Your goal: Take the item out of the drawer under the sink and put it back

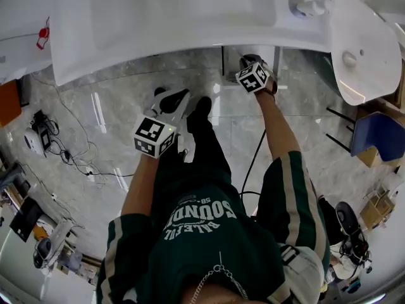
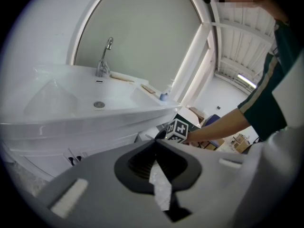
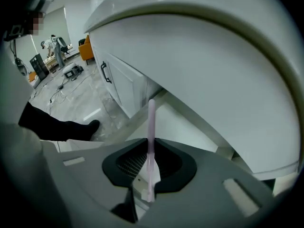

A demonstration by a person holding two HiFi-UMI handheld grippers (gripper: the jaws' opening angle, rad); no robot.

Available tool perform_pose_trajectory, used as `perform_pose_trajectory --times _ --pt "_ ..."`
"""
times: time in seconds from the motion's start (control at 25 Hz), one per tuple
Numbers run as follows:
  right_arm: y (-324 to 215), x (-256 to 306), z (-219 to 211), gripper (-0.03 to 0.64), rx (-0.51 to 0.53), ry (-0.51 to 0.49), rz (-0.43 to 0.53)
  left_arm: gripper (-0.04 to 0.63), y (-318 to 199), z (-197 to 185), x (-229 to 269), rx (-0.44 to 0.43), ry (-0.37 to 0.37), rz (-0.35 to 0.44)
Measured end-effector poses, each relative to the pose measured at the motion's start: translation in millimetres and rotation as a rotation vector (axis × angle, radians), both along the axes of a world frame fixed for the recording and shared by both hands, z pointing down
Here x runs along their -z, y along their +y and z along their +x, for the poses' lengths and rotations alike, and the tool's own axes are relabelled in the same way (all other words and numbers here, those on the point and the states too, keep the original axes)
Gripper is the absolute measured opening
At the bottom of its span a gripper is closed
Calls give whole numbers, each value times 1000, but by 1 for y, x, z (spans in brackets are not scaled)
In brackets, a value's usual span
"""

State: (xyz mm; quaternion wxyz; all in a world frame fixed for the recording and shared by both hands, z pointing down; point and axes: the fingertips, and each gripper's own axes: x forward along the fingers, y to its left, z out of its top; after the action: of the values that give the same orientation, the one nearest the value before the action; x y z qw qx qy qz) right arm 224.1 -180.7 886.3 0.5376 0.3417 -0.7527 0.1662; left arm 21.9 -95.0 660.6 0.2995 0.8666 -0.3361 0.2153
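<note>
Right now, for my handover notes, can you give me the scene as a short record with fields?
left gripper: jaws together, empty, pointing toward the sink
right gripper: low, under the sink's rim, jaws shut on a thin pink stick
stick: stands up out of the jaws
cabinet: white, under the sink
drawer: cannot tell whether open
floor: grey marble

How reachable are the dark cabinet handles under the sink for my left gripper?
Likely yes: the left gripper is empty, jaws together, and nothing stands between it and the cabinet handles.
</note>
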Motion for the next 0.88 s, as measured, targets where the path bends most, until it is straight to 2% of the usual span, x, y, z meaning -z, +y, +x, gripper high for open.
perform_pose_trajectory --times 0.24,0.44,0.64,0.88 --pt "-10 -37 3 51 31 68 -51 49 3 -8 -13 6 -24 -29" --pt "-7 -64 5 51 41 111 -145 49 2 -13 -20 26 -31 -45" --pt "-2 -75 -3 51 35 104 -186 49 1 -21 -21 25 -38 -44" --pt "-1 -63 -7 63 37 91 -181 49 -5 -25 -15 20 -30 -47"
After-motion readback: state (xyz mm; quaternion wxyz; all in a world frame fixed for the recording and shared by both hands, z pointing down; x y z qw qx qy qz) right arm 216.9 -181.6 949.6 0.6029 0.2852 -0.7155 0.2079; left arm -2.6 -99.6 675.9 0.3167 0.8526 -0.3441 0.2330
